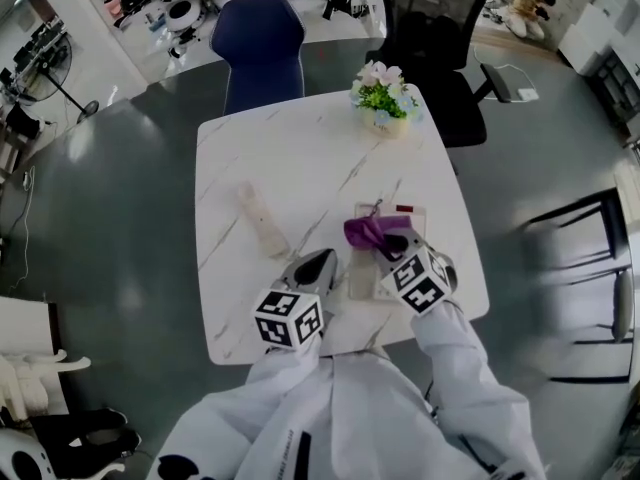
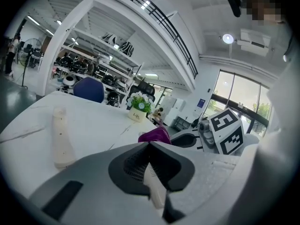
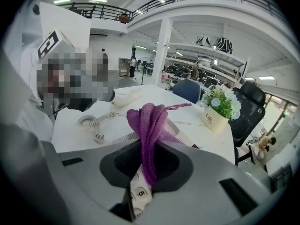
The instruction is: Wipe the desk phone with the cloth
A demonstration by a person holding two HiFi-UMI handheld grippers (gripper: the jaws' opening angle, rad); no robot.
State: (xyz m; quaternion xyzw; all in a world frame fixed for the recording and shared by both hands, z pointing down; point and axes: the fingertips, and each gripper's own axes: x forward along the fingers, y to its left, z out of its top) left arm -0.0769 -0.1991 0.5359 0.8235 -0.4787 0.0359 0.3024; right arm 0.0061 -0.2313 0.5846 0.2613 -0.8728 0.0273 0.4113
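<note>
The cream desk phone (image 1: 378, 268) sits near the front right of the white marble table (image 1: 300, 158), its keypad (image 3: 139, 191) showing under my right jaws. My right gripper (image 1: 400, 249) (image 3: 145, 172) is shut on the purple knitted cloth (image 1: 371, 231) (image 3: 150, 125), which bunches over the phone. The handset (image 1: 262, 218) (image 2: 61, 137) lies off the base to the left, with its coiled cord (image 3: 96, 124) on the table. My left gripper (image 1: 318, 268) (image 2: 154, 182) rests at the phone's left edge, jaws closed on a thin cream ribbed strip that looks like that edge.
A small pot of flowers (image 1: 384, 98) (image 3: 216, 110) stands at the table's far right corner. A blue chair (image 1: 260, 48) and a black office chair (image 1: 430, 38) are behind the table. A dark frame (image 1: 590, 288) stands on the floor to the right.
</note>
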